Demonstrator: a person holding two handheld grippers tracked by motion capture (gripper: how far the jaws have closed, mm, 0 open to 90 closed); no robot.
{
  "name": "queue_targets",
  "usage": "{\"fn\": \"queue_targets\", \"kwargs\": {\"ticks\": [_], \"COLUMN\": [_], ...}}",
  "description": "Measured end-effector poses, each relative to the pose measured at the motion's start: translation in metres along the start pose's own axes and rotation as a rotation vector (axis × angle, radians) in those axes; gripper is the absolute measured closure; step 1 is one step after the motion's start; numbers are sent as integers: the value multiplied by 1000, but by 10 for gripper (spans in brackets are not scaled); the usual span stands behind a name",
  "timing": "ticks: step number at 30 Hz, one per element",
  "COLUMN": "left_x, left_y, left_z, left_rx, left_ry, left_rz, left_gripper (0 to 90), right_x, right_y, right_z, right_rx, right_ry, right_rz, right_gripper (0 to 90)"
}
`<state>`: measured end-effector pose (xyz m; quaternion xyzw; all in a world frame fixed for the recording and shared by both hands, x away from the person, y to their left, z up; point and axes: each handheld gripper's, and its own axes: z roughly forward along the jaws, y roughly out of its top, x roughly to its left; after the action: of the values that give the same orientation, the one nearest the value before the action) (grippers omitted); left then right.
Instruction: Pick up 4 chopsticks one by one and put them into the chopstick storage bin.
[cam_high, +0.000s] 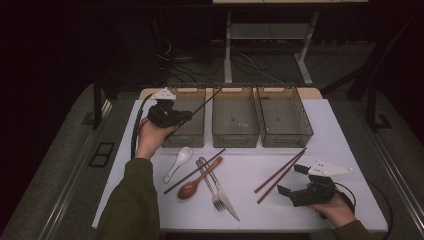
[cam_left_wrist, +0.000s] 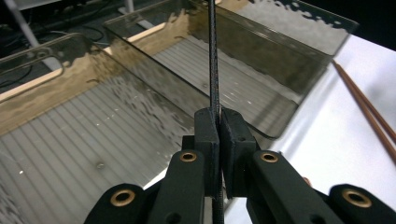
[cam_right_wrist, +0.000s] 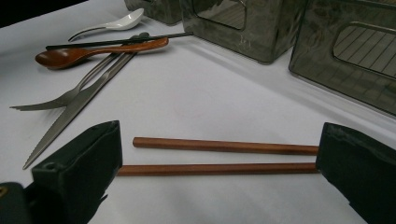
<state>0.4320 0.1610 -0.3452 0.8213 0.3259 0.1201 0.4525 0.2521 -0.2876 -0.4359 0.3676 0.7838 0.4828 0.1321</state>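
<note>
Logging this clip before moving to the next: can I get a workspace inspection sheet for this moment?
Surface: white tabletop, flat.
Job's things: thin black chopstick clamped in left gripper above three clear plastic bins; second black chopstick on the table.
Clutter: white ceramic spoon, brown wooden spoon, metal fork, metal knife, brown wooden chopstick pair.
Grippers: left shut on chopstick; right gripper open, facing the brown pair.
Cables: black cable trails from left gripper.
Surroundings: dark floor, metal table legs.
</note>
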Motion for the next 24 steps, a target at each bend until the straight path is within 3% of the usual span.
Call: {"fn": "queue_targets", "kwargs": {"ticks": [13,17,24], "left_x": [27,36,47], "left_y": [1,-2,-11], "left_z": [12,12,15], "left_rx": [7,-26,-9], "left_ry": [120,146,176], "left_rz": [-7,-44,-86], "left_gripper": [857,857,857], "right_x": [0,0,0], "right_y": [0,0,0], "right_z": [0,1,1], "right_rx": [-7,-2,-6], "right_ry": [6,6,10], "right_rz": [1,2,3], "right_gripper": [8,8,8]}}
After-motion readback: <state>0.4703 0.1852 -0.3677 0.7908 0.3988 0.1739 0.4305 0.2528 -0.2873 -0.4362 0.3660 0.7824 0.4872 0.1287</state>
